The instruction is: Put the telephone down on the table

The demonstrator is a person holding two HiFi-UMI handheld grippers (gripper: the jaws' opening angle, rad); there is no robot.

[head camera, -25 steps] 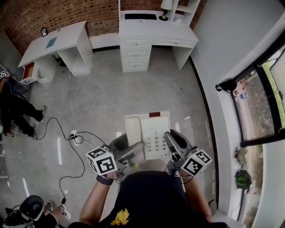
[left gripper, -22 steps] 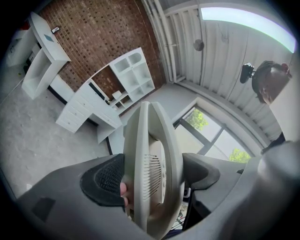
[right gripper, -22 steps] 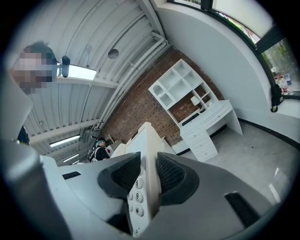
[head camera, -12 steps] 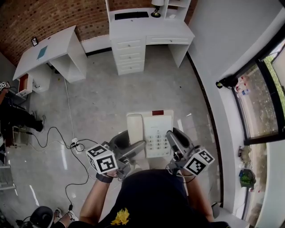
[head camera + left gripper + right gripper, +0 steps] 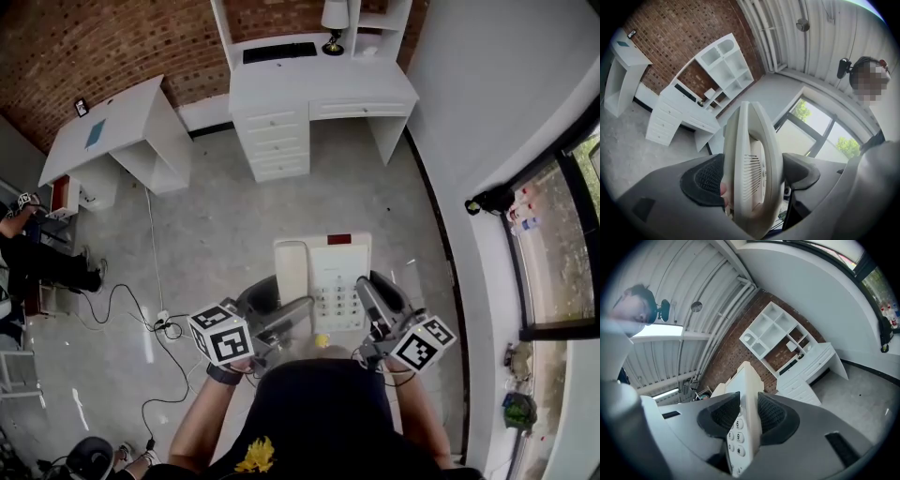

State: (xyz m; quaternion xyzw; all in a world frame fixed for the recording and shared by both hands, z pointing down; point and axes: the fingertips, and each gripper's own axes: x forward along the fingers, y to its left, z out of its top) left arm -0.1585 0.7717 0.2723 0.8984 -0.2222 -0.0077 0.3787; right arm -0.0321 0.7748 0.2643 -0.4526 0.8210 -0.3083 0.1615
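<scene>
Telephone (image 5: 323,277) is mid-carry, my left gripper (image 5: 277,310) and right gripper (image 5: 379,299) each clamped on one side. Next I must reach the far table (image 5: 361,80) and lower it level.

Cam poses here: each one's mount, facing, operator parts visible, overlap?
Head view: head-mounted, steeply down at the floor; torso, forearms, left gripper, right gripper, both shut on the telephone.
Left gripper view: on that gripper, along its jaws toward the white desk; person's head at upper right.
Right gripper view: on that gripper, tilted, facing the same desk; head at upper left.
Shared: telephone and desk, all three.
</scene>
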